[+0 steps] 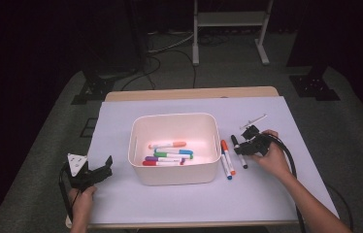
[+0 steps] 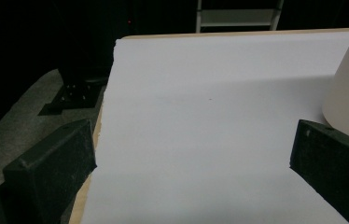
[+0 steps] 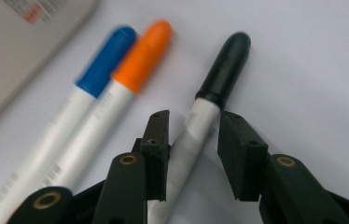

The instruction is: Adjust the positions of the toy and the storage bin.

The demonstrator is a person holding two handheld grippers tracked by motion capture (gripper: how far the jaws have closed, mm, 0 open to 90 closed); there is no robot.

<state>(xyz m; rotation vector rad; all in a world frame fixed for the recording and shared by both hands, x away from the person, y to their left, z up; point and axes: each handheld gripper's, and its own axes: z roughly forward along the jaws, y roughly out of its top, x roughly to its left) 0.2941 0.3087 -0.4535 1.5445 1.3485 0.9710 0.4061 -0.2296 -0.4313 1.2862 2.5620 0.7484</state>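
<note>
up close, right tongs (image 3: 191, 140) straddle the black marker (image 3: 210, 102) unclenched — left tongs (image 2: 191, 163) released.

From my remote seat I see a dim room, black at its edges, with light falling mainly on the table (image 1: 121, 95), whose wooden edge peeks out behind a white sheet (image 1: 189, 194). Grey carpet (image 1: 34, 160) covers the floor around it. Behind the table, cables (image 1: 170, 48) trail across the carpet toward a white metal frame (image 1: 228, 19) on two feet. Black stand bases (image 1: 90, 90) sit on the floor at the far left and far right. I can make out no walls or windows in the darkness.
</note>
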